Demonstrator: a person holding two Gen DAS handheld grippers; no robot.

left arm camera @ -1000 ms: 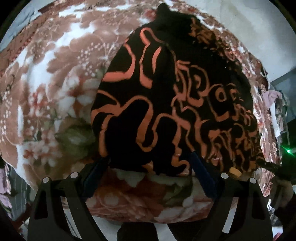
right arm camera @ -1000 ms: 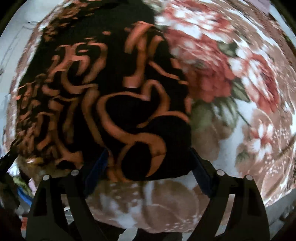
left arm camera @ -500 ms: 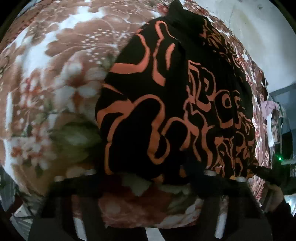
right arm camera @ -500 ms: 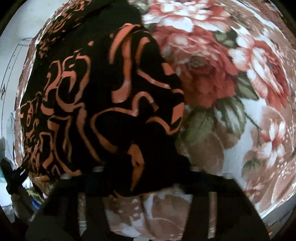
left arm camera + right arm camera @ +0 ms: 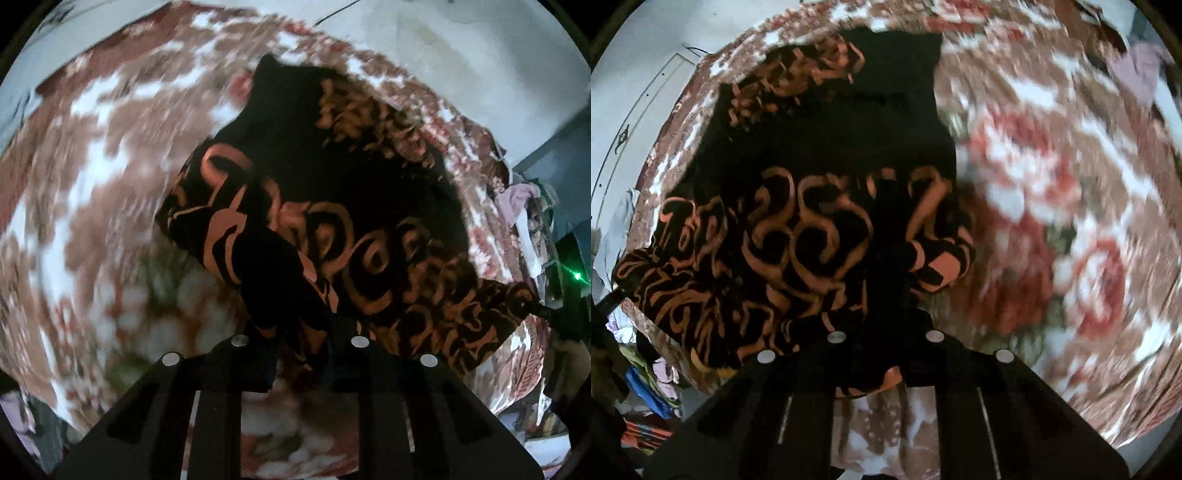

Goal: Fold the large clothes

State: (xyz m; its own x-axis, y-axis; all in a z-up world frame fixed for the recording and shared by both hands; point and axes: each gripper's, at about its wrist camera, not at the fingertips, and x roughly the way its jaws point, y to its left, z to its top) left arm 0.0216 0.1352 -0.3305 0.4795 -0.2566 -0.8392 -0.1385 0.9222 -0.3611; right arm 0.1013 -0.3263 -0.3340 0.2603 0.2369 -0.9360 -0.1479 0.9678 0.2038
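Bunching between both claws (image 5: 299,354) (image 5: 882,354), black-orange garment (image 5: 332,206) w/ near edge pinched.

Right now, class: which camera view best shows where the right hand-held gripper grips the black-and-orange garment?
The right wrist view: the right hand-held gripper is closed on a bunched fold of the black-and-orange garment at the near edge. The left wrist view shows only that gripper's dark tip meeting the garment's far corner, at the right edge.

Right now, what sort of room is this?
Probably a bedroom: a floral blanket covers a bed-like surface under the black-and-orange garment, with piled clothes beside it.
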